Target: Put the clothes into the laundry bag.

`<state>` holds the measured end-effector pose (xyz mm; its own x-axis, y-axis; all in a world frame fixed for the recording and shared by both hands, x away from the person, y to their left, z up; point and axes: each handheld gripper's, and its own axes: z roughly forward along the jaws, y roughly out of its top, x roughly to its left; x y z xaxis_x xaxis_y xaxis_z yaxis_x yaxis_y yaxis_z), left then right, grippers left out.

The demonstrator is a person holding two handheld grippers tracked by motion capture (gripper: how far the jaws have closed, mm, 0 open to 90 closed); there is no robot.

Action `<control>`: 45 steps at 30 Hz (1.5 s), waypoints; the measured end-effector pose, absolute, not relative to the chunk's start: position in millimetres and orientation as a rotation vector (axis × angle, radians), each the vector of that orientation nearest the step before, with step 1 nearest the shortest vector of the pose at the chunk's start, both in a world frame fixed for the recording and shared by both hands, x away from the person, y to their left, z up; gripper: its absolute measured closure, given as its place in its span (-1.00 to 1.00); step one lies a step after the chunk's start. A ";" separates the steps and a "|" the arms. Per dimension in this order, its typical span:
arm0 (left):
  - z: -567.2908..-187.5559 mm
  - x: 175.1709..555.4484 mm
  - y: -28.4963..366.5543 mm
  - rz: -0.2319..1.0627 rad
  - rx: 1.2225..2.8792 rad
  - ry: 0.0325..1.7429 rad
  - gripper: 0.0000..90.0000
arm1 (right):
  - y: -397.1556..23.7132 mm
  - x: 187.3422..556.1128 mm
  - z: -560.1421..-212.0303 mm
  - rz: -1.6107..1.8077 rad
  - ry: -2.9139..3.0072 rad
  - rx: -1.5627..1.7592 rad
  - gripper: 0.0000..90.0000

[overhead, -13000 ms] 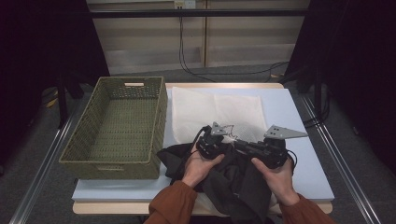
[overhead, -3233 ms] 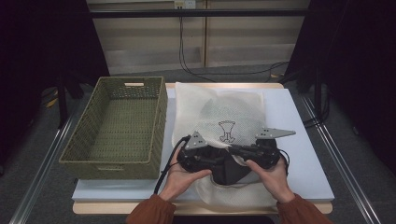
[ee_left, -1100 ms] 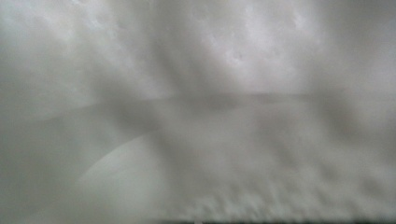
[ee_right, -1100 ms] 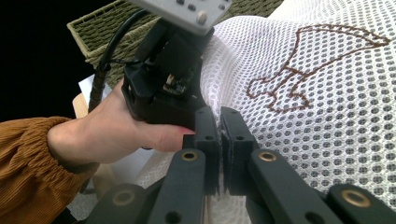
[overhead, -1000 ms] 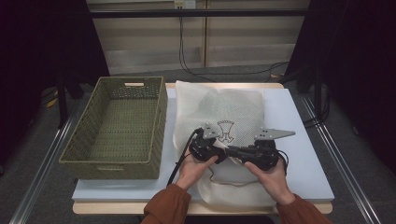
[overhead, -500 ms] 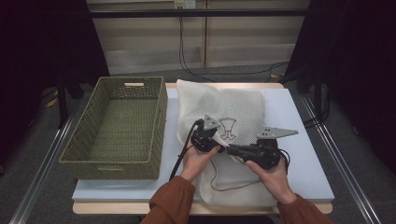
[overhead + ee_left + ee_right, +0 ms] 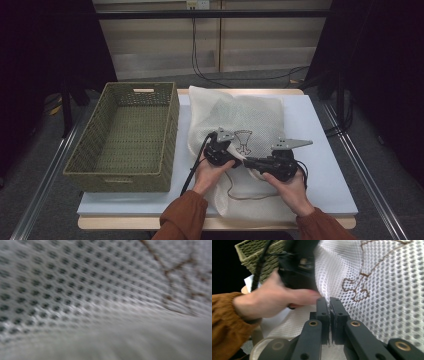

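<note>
White mesh laundry bag (image 7: 235,120) is lying flat on the pale blue tabletop (image 7: 320,165), just right of the wicker basket (image 7: 125,135). Bag's a soft rectangle w/ a honeycomb weave, dark garment showing faintly thru the holes, brown stitched goblet-like emblem (image 7: 243,141) near the middle. A thin cord is looping out over the bag's near end.

Right gripper (image 7: 329,305) is lying near-level, pointing left across the bag; its two black jaws are pressing together w/ a thin ridge of the mesh pinched btw the pads, fabric pulling up into a crease there. In the high view the right gripper (image 7: 250,162) is sitting low on the bag, grey three-cornered plate on top, hand wrapping round its body.

Left gripper (image 7: 227,150) is sitting on the bag just left of the emblem, right beside the other one's tips. Its jaws have just been opening a bit; can't tell from the views how far apart they're standing or whether any mesh is btw them. Its own camera is pressing so close that the weave is blurring into rows of dark dots.

Basket: olive-green woven rattan, box-shaped, cut-out handles.
</note>
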<state>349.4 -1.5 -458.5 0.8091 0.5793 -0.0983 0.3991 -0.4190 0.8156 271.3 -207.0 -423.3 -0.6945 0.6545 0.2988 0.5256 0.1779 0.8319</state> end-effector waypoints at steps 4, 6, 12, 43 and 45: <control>-454.7 343.1 5.9 0.214 2.073 0.682 0.35 | -209.4 273.0 -425.0 1.541 2.310 1.179 0.93; -452.0 338.7 8.4 0.219 2.078 0.678 0.22 | -208.8 272.9 -424.7 1.540 2.311 1.176 0.93; -444.3 321.2 22.9 0.192 2.050 0.625 -0.08 | -210.1 273.8 -424.0 1.541 2.301 1.182 0.93; -457.9 334.5 -22.9 0.268 2.014 0.710 0.93 | -215.6 253.4 -407.4 1.610 2.267 1.108 0.94; -463.2 335.4 -20.6 0.274 2.039 0.722 0.91 | -217.5 254.1 -413.2 1.586 2.290 1.114 0.94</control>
